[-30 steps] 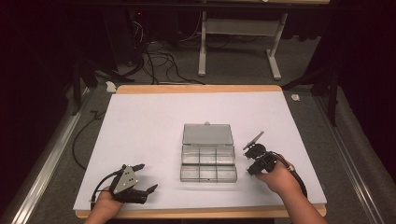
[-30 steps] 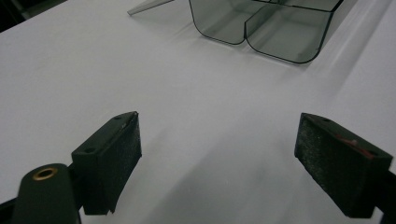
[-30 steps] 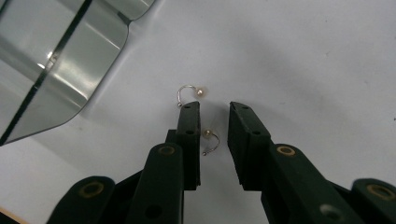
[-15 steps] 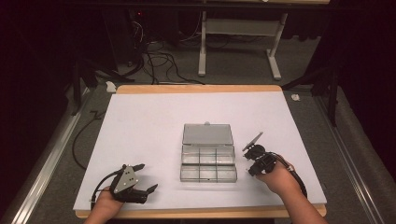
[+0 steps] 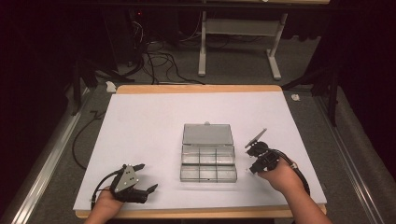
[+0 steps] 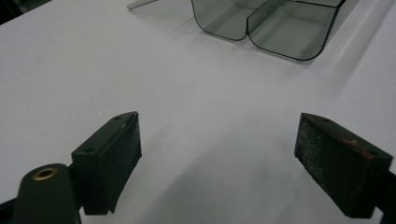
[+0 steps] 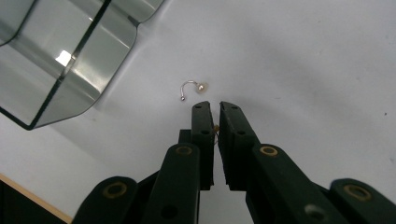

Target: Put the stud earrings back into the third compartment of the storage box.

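Right gripper (image 7: 214, 108) has just been closing and now pinches a tiny gold piece between its pads; a hooked earring (image 7: 194, 87) lies on the bench (image 5: 149, 126) at its 12 o'clock, just beyond the tips. Left gripper (image 6: 219, 154) rests open. Clear box (image 5: 208, 158) sits between them.

white table cover (image 5: 154, 135): spread over wooden table (image 5: 196, 88) | grey carpet (image 5: 233, 70): beyond far edge | black cables (image 5: 154, 60): tangled on floor | white desk frame (image 5: 238, 42): standing behind
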A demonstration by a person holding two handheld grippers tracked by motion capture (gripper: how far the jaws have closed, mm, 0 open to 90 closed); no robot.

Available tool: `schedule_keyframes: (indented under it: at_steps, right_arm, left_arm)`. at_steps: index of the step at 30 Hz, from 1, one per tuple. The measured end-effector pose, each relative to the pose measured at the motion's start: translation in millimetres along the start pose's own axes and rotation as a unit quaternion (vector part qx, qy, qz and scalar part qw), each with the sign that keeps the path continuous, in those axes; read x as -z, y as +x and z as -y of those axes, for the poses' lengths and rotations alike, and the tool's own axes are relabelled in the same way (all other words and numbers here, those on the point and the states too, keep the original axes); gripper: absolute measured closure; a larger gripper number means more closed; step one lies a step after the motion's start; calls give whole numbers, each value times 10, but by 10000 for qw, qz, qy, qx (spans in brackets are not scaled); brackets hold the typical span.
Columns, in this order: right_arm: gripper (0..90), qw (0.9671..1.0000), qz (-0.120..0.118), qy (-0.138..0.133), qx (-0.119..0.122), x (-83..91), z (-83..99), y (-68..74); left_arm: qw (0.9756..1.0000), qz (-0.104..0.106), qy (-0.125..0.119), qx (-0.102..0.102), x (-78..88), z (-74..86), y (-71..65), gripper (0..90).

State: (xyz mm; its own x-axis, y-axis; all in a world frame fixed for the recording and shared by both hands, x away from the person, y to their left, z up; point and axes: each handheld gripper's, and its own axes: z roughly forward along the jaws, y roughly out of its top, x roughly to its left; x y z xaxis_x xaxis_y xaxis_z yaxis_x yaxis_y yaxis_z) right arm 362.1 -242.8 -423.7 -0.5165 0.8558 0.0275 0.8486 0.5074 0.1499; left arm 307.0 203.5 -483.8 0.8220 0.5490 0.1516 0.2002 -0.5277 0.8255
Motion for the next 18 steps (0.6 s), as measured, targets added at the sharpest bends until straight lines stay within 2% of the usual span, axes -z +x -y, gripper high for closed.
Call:
schedule_keyframes:
  at_steps: [4, 8, 11, 14, 15, 18]
  right_arm:
    - [856, 10000, 11, 7, -19, 44, -14, 5]
    - [856, 10000, 11, -43, 35, 94, -39, 2]
    - [856, 10000, 3, -37, 46, 136, -66, 21]
    - [856, 10000, -14, -52, 39, 192, -110, 49]
    - [856, 9999, 4, -59, 130, 202, -125, 50]
    - [856, 9998, -5, -53, 166, 225, -154, 71]
  left_arm:
    - [10000, 10, 23, 51, -6, -2, 10, 154]
    - [10000, 13, -29, -15, 5, 2, -2, 154]
    - [10000, 6, 35, 50, -7, -3, 11, 154]
    - [10000, 7, -28, -6, 4, 2, -2, 154]
    - [10000, 13, -12, 25, 1, 0, 6, 154]
    - [10000, 10, 12, 58, -5, -1, 9, 154]
